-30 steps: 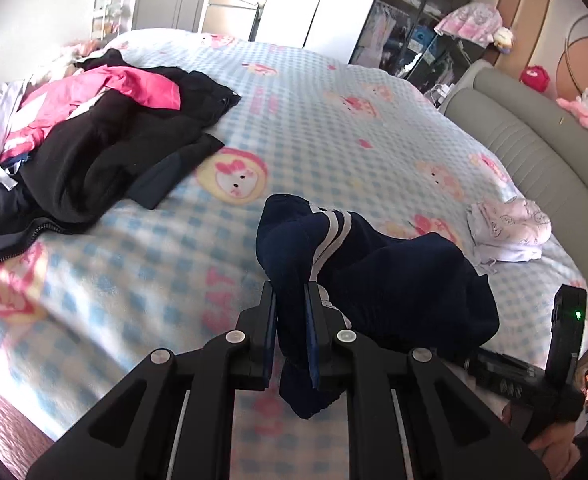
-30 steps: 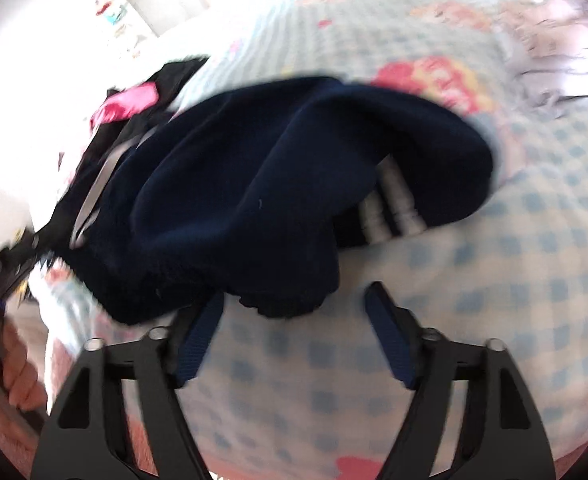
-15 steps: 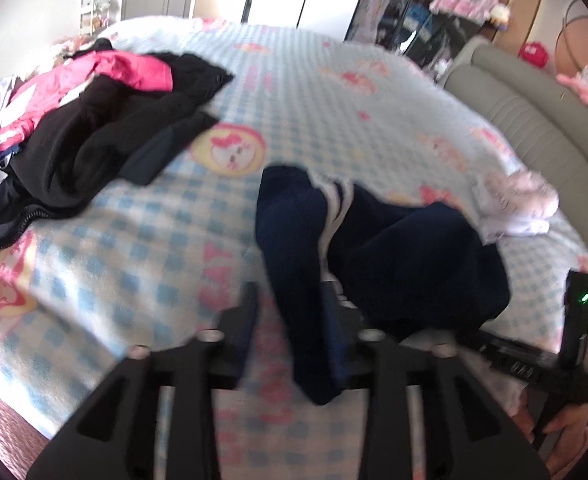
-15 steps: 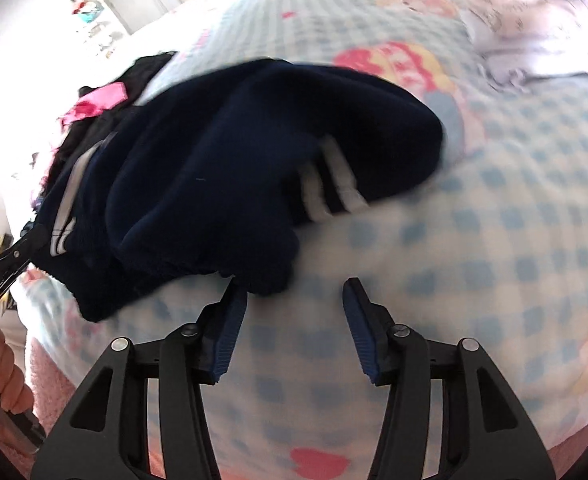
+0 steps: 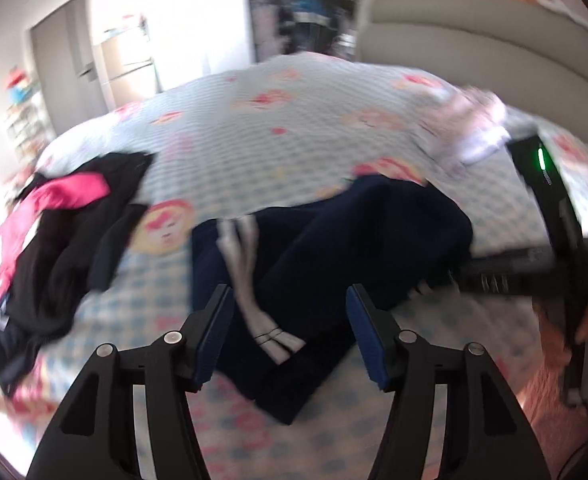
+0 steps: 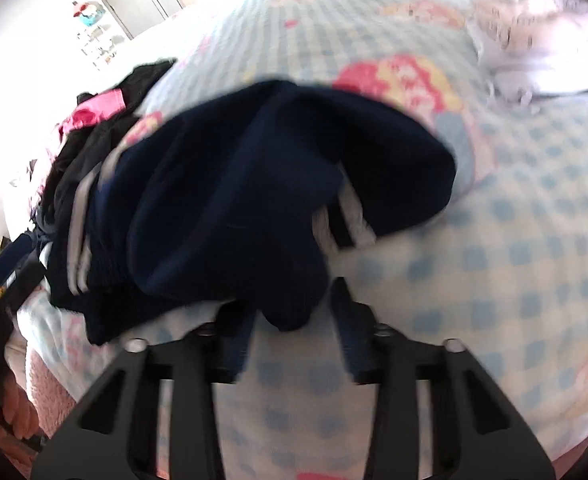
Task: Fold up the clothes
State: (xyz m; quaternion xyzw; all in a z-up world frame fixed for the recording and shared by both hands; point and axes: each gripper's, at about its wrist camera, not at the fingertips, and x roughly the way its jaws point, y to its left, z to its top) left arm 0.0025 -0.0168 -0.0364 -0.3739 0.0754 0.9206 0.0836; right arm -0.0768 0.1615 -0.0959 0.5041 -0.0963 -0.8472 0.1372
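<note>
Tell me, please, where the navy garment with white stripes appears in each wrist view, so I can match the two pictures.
Left wrist view: the navy garment lies centre frame, just beyond the open fingers.
Right wrist view: the navy garment fills the centre-left, a corner hanging between the fingers.
Shared landmark: the black and pink clothes pile, left of the garment in both views.

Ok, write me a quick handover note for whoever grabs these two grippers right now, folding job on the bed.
Left gripper: open, nothing clamped, fingers either side of the navy striped garment.
Right gripper: open, empty, at the garment's near edge; that view is blurred.
Garment: bunched in a heap on the checked bedspread, not flat, no neat fold visible.
Pile of black and pink clothes lies unfolded beyond its left side; a small white and pink bundle lies to the right.
Left to do: regrip, spread, fold the navy piece, then the pile.
</note>
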